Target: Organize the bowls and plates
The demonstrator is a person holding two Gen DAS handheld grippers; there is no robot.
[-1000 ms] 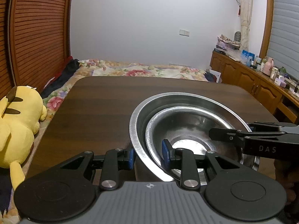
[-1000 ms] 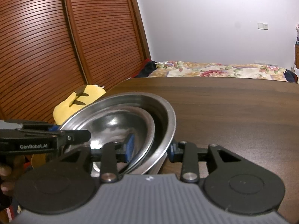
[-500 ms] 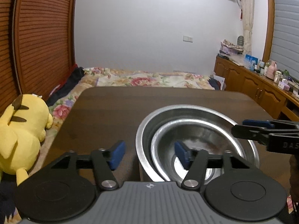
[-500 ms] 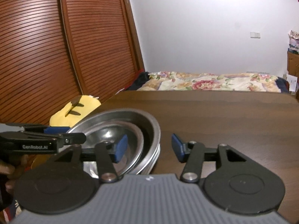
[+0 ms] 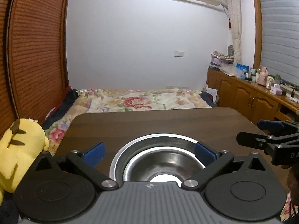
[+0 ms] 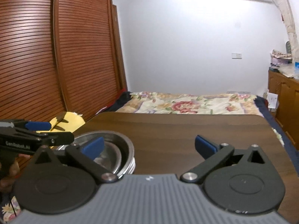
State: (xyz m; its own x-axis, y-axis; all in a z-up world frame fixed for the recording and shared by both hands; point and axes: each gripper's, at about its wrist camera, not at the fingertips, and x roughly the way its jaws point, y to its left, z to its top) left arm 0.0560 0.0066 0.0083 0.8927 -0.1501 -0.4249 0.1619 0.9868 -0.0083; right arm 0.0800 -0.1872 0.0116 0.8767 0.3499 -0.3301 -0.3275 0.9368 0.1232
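Beyond the dark wooden worktop (image 5: 168, 123), a floral-quilted bed (image 5: 145, 100); off its left edge, a yellow plush toy (image 5: 16, 149). Near the front edge, a wide steel bowl (image 5: 158, 140) with a smaller steel bowl (image 5: 164, 160) nested inside. Left tongs (image 5: 149, 153) spread wide above the bowls, gripping nothing; right tongs (image 6: 149, 145) likewise agape, beside the stack.

Your left gripper (image 5: 148, 152) is spread wide, its two blue-tipped fingers (image 5: 94, 153) far apart and closed on nothing; it is held level and points straight ahead. Your right gripper (image 6: 148, 147) is spread just as wide, its blue fingertips (image 6: 204, 146) gripping nothing. The two sit side by side: each shows at the edge of the other's view, pointing inward. Part of your hand (image 6: 9, 173) shows dimly under the left gripper's handle.
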